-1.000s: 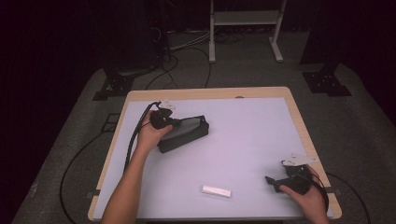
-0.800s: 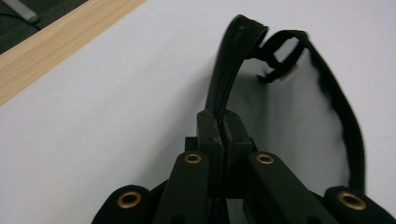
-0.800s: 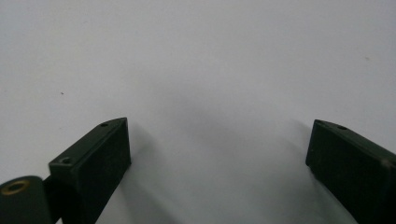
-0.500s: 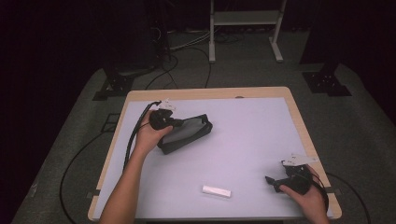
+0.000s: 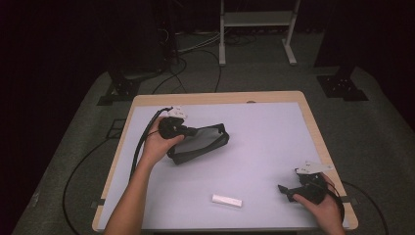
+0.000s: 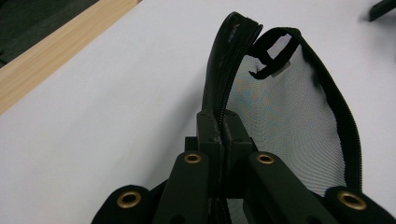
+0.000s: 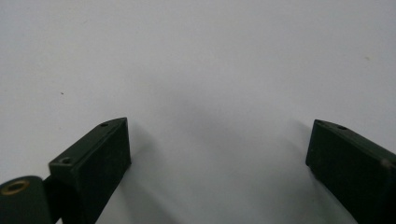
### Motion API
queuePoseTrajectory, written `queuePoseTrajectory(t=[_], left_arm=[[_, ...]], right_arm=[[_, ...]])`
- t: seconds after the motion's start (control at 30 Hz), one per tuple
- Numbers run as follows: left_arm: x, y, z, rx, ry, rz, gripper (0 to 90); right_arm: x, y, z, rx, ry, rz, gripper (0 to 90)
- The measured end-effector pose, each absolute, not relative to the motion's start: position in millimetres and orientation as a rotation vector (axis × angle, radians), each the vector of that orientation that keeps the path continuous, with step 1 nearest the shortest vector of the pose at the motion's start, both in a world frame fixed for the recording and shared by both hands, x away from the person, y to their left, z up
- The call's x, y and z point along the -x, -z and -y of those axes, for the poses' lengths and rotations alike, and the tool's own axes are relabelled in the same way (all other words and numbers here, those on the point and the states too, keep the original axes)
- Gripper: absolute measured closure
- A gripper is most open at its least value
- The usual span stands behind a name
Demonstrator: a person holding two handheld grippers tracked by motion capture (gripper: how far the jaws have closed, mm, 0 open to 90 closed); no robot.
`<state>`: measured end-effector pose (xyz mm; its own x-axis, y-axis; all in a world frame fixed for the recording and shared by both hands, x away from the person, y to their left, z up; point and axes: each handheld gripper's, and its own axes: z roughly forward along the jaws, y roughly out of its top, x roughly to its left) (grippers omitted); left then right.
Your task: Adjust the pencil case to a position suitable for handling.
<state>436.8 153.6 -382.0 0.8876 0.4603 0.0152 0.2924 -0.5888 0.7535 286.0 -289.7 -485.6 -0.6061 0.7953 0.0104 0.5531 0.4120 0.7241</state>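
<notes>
Pouch [image 5: 200, 143] of black mesh with a zip edge lies on the left half of the bench [image 5: 274, 122], one end raised off the surface. I have the left tongs [image 5: 188, 132] clamped together on its zip edge [image 6: 219, 107]. I judge the pouch light, soft and limp: it sags and folds where unsupported. The stiffer zip seam is the sound place to hold; the mesh panel [image 6: 285, 130] may snag or tear. The right tongs [image 5: 286, 192] rest near the bench's right front corner, jaws apart and empty. A small white block [image 5: 226, 200] lies near the front edge.
</notes>
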Motion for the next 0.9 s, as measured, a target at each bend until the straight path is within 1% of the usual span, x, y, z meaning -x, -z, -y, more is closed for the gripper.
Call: queuePoseTrajectory(t=[0.37, 0.9], left_arm=[[-420.6, 375.4, -141.0, -2.246, -0.214, -0.435, 88.4], [-402.6, 382.4, -125.8, -2.268, -0.114, -0.327, 88.4]], right_arm=[[-286.0, 485.6, 289.7, -1.163, -1.009, -2.337, 5.6], [-286.0, 485.7, 289.7, -1.164, -1.01, -2.337, 5.6]])
